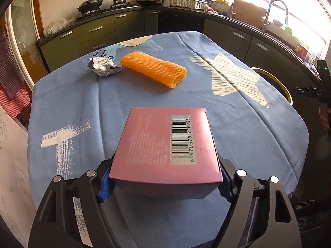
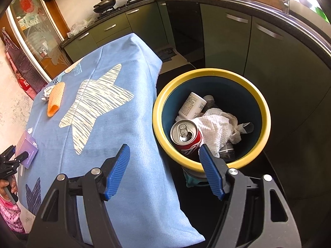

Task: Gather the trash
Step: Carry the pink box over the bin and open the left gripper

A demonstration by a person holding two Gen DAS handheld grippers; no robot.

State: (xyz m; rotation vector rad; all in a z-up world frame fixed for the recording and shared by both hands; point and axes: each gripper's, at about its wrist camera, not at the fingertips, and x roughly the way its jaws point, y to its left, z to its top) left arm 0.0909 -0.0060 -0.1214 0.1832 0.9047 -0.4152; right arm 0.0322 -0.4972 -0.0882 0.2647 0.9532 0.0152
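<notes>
A pink carton [image 1: 165,146] with a barcode on its upper face is sitting nearest the lens, lodged between the blue pads of the left tongs [image 1: 163,186], which are standing fairly wide and appear to be pressing on its two sides; whether it is clear of the blue star-printed cloth over the bench [image 1: 72,107] cannot be told. Beyond it, toward twelve o'clock in the left wrist view, an orange foam net sleeve [image 1: 154,69] is lying on the cloth, and a crumpled silver wrapper [image 1: 102,67] is touching its end at eleven o'clock. In the right wrist view the right tongs [image 2: 164,158] are hanging open and holding nothing, straddling the bench edge and the rim of the yellow-rimmed bin [image 2: 211,72], which is standing just beside the bench at one o'clock. Inside it a red drink can [image 2: 186,137], a white bottle [image 2: 193,105] and a wad of white paper towel [image 2: 217,132] are already lying. By this evidence the carton's pick-up is under way. The next move is calling for a firm hold, a carry across to the bin's mouth, then a release over it; the sleeve and wrapper are waiting.
</notes>
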